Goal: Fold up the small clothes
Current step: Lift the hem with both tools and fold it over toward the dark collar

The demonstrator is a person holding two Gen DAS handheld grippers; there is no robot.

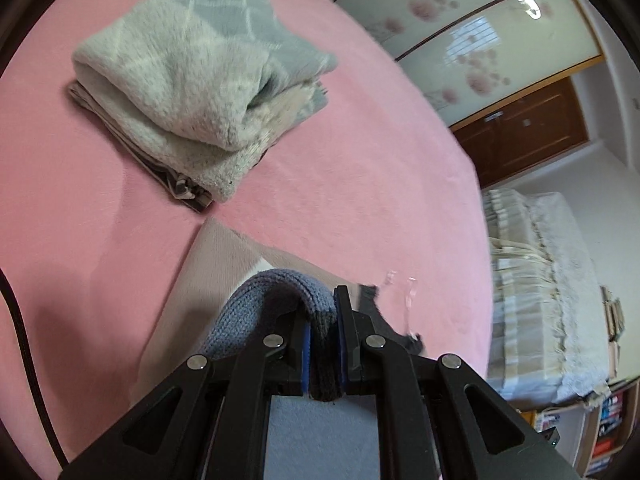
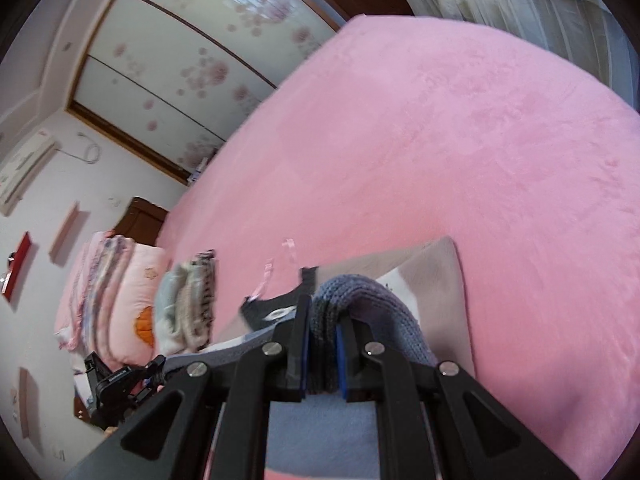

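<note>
A small garment with a beige body (image 1: 216, 264) and a blue-grey knitted band (image 1: 256, 300) lies on the pink bed (image 1: 360, 184). My left gripper (image 1: 323, 352) is shut on the knitted band, which bulges up to its left. My right gripper (image 2: 323, 356) is shut on the same knitted band (image 2: 376, 300), which arches to its right over the beige cloth (image 2: 436, 276). Both hold the edge lifted off the bed. The left gripper's black body (image 2: 120, 384) shows at the lower left of the right wrist view.
A stack of folded clothes (image 1: 188, 80), grey-white fleece on top, sits on the bed at the far left; it also shows in the right wrist view (image 2: 188, 304). A pink quilt (image 2: 112, 300) lies beyond it. Wardrobe doors (image 1: 480, 40), curtain (image 1: 540, 288) and bookshelf (image 1: 600, 420) lie past the bed edge.
</note>
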